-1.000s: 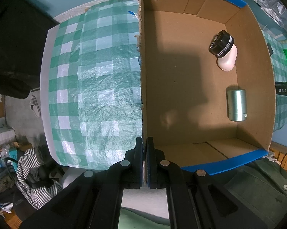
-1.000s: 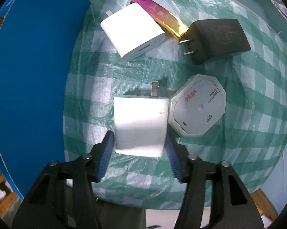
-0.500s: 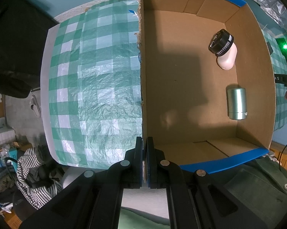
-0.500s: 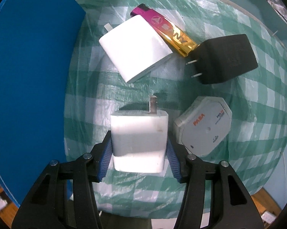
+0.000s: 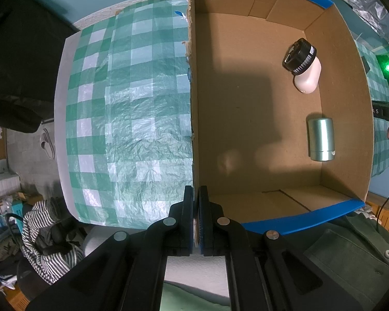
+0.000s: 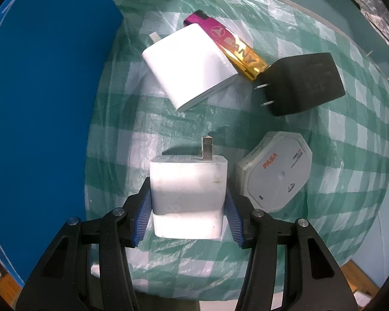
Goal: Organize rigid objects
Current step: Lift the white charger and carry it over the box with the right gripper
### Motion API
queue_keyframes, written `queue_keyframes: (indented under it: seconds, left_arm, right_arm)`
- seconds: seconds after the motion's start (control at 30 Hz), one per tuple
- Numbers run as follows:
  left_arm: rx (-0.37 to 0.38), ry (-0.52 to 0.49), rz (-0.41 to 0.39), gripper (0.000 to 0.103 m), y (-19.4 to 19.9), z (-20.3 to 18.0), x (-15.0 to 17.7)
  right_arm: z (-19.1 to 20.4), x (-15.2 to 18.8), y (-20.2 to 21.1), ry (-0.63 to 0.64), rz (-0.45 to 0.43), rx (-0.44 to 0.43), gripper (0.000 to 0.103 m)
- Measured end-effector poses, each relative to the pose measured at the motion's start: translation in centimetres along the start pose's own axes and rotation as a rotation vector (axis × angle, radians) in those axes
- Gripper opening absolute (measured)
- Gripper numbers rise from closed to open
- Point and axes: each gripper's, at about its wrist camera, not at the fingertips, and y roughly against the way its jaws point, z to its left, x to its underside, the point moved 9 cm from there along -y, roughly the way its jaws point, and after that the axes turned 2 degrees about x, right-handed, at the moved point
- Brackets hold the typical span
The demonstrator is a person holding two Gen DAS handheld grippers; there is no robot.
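The right gripper has just been closing; its blue ribbed pads now press both sides of the white square wall charger, prong pointing away, over the green-and-white checked plastic tablecloth. Just beside it lies a grey octagonal box; farther off lie a flat white charger, a pink-and-gold lighter and a black plug adapter. The left gripper is pinched tight on the wall of the brown cardboard box, which holds a silver cylinder and a black-capped white bottle.

Matt brown cardboard box, crinkled glossy plastic tablecloth (green check), smooth white plastic charger, brushed metal canister
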Motion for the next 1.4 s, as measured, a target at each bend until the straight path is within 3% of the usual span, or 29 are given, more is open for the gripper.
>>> queue_keyframes:
  seconds: [0.33, 0.63, 1.4]
  left_arm:
    - [-0.002, -0.003, 0.000, 0.004, -0.1, 0.0, 0.2]
    - [-0.003, -0.003, 0.001, 0.004, -0.1, -0.1, 0.3]
    - [-0.003, -0.004, 0.000, 0.004, 0.0, -0.1, 0.4]
  right_arm:
    - [0.7, 1.4, 2.5, 0.043, -0.054, -0.007, 0.052]
    - [1.2, 0.4, 6.7, 0.090, -0.103, -0.017, 0.052]
    - [6.7, -1.1, 14.4, 0.232, -0.233, -0.053, 0.052]
